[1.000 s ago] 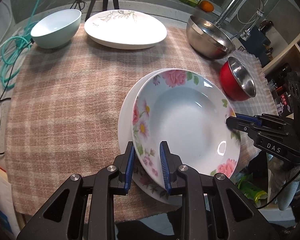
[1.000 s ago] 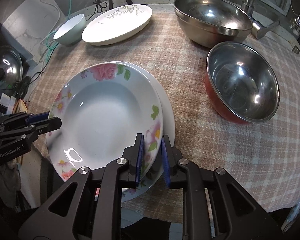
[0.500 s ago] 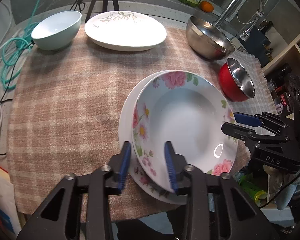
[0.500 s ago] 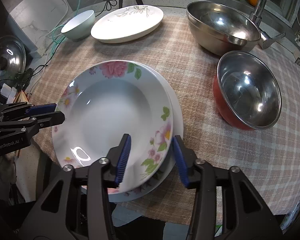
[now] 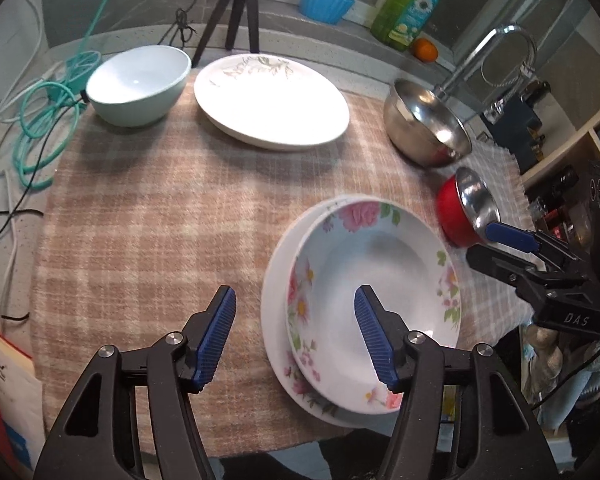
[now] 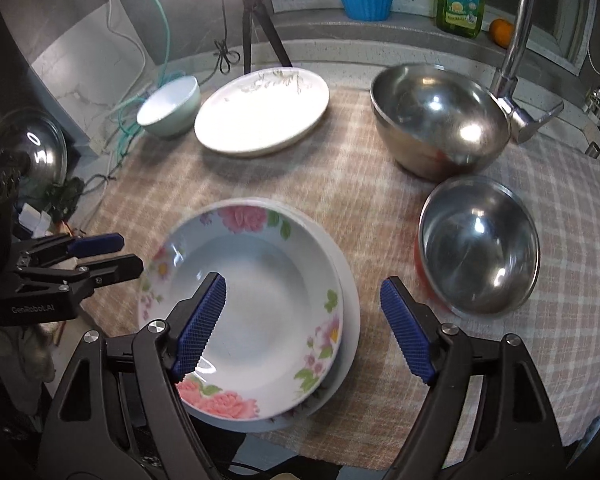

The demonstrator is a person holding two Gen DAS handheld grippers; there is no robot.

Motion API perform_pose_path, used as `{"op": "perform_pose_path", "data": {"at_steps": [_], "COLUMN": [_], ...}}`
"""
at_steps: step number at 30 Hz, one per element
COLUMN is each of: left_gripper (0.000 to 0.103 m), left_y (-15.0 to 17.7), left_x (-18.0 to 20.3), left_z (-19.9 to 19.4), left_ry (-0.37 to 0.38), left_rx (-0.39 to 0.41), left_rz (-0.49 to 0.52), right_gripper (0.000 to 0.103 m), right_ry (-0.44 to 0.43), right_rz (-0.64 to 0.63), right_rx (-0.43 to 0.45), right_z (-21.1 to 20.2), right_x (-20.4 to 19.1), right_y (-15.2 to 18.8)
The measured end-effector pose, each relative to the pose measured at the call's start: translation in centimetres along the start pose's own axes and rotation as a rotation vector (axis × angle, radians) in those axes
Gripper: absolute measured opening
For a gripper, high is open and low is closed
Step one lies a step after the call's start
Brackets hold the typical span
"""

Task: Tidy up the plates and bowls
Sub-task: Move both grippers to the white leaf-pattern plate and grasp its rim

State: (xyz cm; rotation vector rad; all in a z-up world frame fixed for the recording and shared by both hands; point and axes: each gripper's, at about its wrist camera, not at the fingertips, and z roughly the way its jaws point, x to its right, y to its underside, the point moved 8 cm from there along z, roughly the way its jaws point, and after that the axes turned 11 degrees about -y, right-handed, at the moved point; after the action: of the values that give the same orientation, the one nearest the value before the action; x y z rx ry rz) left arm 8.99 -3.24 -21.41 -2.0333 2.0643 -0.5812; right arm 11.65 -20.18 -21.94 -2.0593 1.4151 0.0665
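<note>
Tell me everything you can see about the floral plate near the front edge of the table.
The floral plate is a deep, glossy white dish, ceramic by its look, with pink roses and green leaves around its rim. It sits upright, nested off-centre on a plain white plate that shows as a crescent beside it, on the checked tablecloth. The left gripper and right gripper are both open around it; neither touches it.
</note>
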Motion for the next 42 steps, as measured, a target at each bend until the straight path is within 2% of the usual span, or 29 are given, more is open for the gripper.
{"op": "perform_pose_path", "data": {"at_steps": [10,15,21,26,29,32,42], "left_gripper": [0.061,0.061,0.061,0.058,0.055,0.05,0.042], "left_y": [-4.9,-6.8,-8.0,-9.2,-9.9,-10.5,-11.5], "left_x": [-2.9,-4.4,-4.9,-4.7,-4.8,-4.8,-4.6], "left_z": [-1.1,-0.6,1.5,3.2,4.2,5.3,8.3], "left_ry": [0.013,0.035,0.051,0.049,0.051,0.061,0.071], "left_rx": [0.085,0.105,0.09,0.085,0.079,0.063,0.026], "left_rz": [-0.108,-0.188,-0.256,-0.283,-0.306,-0.333,-0.369], "right_gripper": [0.082,0.082,0.082,0.082,0.082,0.081,0.063], "right_ry": [-0.077,-0.085,-0.148,-0.196,-0.208,-0.199,-0.119], "right_rz": [-0.049,-0.065,0.002,0.094,0.118,0.14,0.117], "right_rx": [0.092,0.107,0.059,-0.01,-0.03,-0.065,-0.17], "right_z": [-2.8,-1.9,1.8,6.8,8.2,10.6,16.3], "right_x": [-1.7,-1.5,0.1,2.6,3.3,4.3,5.8], "right_y": [-9.4,-13.7,-16.7,-18.7,-19.2,-19.8,-21.1]}}
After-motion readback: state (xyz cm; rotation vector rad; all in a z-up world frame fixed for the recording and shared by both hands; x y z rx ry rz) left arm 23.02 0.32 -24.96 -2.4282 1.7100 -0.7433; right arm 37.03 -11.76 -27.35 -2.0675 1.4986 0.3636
